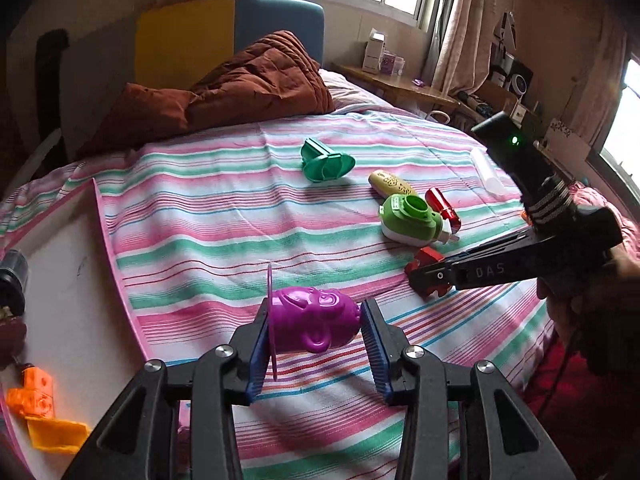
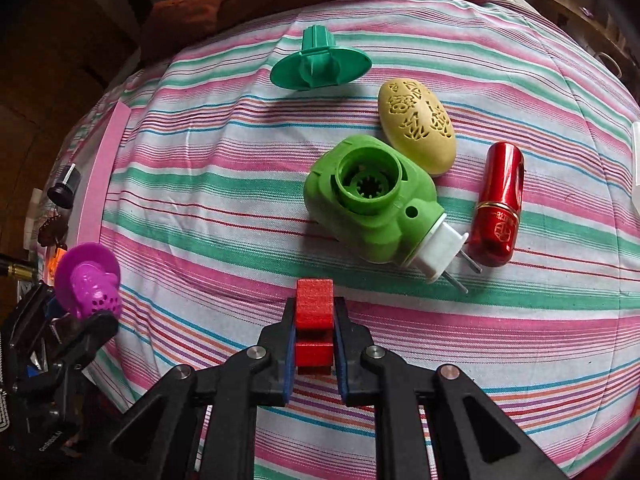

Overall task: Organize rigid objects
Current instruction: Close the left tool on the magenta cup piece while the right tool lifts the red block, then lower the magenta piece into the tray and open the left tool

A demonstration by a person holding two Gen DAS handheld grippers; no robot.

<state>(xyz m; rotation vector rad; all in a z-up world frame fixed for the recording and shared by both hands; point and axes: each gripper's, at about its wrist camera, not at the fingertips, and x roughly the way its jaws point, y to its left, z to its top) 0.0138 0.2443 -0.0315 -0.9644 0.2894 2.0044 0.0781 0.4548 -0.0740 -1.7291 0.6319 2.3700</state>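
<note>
My left gripper [image 1: 316, 330] is shut on a purple monkey-face toy [image 1: 316, 322] with a round flange, held just above the striped bed cover. It also shows in the right wrist view [image 2: 90, 284]. My right gripper [image 2: 315, 322] is shut on a red block [image 2: 315, 308], also seen in the left wrist view [image 1: 426, 258]. On the cover lie a green flanged part [image 2: 318, 66], a yellow carved oval [image 2: 418, 124], a green plug-in device [image 2: 374, 200] and a red tube [image 2: 498, 204].
A white tray with a pink rim [image 1: 68, 280] lies at the left. It holds an orange part [image 1: 34, 400] and a black knob [image 1: 12, 276]. A brown quilt [image 1: 240, 84] is heaped at the head of the bed. A bedside shelf [image 1: 400, 80] stands by the window.
</note>
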